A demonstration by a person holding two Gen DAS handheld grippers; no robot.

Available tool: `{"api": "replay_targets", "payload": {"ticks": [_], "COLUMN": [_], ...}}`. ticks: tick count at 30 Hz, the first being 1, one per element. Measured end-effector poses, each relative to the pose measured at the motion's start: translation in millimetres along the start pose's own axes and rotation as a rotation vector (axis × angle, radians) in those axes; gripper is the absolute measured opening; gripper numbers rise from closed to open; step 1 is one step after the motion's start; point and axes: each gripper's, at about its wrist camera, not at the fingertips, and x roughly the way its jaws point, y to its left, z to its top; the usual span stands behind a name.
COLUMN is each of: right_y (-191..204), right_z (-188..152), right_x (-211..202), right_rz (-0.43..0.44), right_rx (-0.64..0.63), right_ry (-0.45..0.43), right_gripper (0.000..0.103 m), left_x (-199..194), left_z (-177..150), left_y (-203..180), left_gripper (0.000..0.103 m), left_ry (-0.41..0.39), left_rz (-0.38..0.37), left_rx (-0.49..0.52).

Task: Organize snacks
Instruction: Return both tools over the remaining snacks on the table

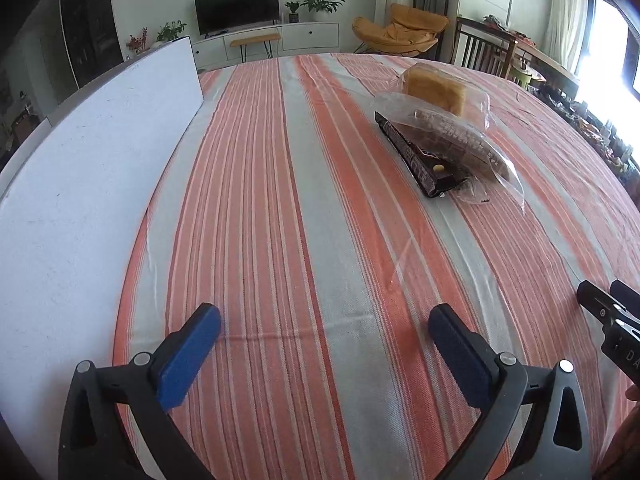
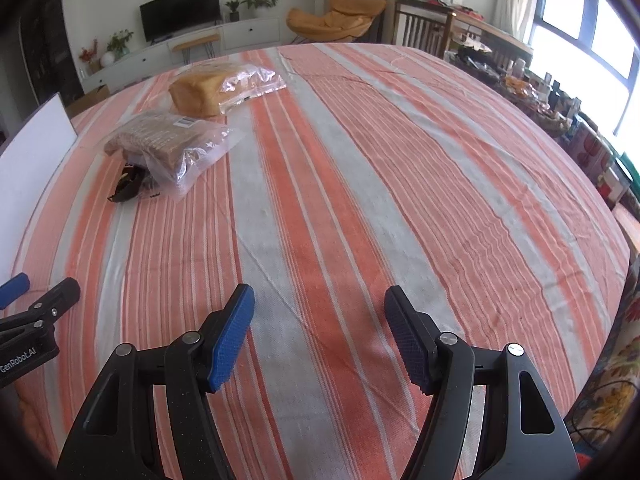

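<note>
Three snacks lie together on the striped tablecloth. A loaf of yellow bread in a clear bag (image 1: pixel 438 90) (image 2: pixel 204 90) lies farthest. A clear bag of brown biscuits (image 1: pixel 460 140) (image 2: pixel 168 142) lies in front of it, partly over a black snack packet (image 1: pixel 416 160) (image 2: pixel 128 186). My left gripper (image 1: pixel 324 322) is open and empty, low over the cloth, well short of the snacks. My right gripper (image 2: pixel 320 300) is open and empty, to the right of the snacks. Each gripper shows at the edge of the other's view: the right one (image 1: pixel 612 312), the left one (image 2: pixel 36 300).
A white board (image 1: pixel 80 184) (image 2: pixel 32 160) lies along the table's left side. The red and grey striped cloth (image 1: pixel 304 200) (image 2: pixel 380 168) covers the table. Chairs, a cluttered side table and a TV unit stand beyond the far edge.
</note>
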Motion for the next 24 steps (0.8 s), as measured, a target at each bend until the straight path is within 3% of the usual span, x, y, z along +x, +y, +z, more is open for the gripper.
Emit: {"api": "replay_targets", "payload": {"ticks": [24], "right_y": [-5.5], "right_z": [1.3], "right_x": [2.2], "right_rz": [0.000], "right_rx": [0.018], "right_ry": [0.003], "right_gripper": [0.079], "left_x": [-0.4], "left_z": [0.0], "left_y": [-0.1], "left_gripper": [0.103], "left_ry": [0.000], "left_rz": [0.001], "left_rx": [0.000]}}
